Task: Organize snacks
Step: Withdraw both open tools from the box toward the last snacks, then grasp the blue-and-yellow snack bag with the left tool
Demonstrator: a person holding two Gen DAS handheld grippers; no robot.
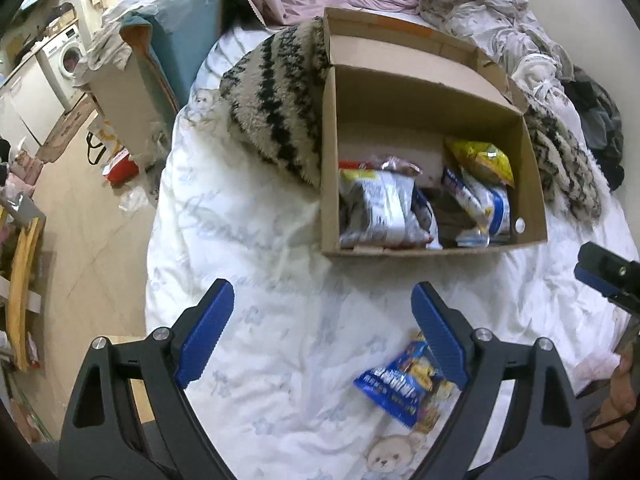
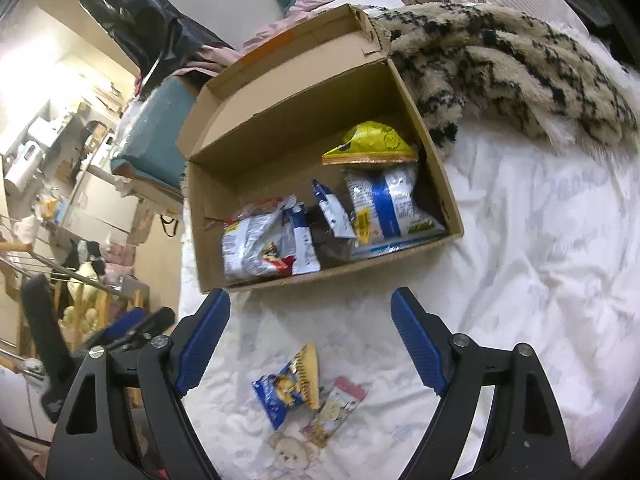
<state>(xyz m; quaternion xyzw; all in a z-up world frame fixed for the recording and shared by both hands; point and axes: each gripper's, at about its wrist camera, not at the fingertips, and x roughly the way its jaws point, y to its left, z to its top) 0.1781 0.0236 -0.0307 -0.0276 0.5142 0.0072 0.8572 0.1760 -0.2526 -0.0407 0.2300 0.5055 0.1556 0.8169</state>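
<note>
Several snack bags sit inside the cardboard box [image 1: 424, 128] on the white bedspread [image 1: 256, 240], floor and washing machine [image 1: 66, 58] far left; the left gripper [image 1: 322, 336] spread wide, a blue snack packet [image 1: 404, 384] near. Right view: right gripper [image 2: 310, 340] likewise agape above blue packet [image 2: 286, 392] and pink packet [image 2: 338, 404], fuzzy blanket [image 2: 500, 64] far right.

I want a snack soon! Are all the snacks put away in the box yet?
Not quite. Several packets, including a yellow bag and a white-and-blue bag, already sit in the brown cardboard box. Both grippers, left and right, are open and empty. Still on the white bedsheet: a small blue snack packet and a small pink-and-white packet.
</note>
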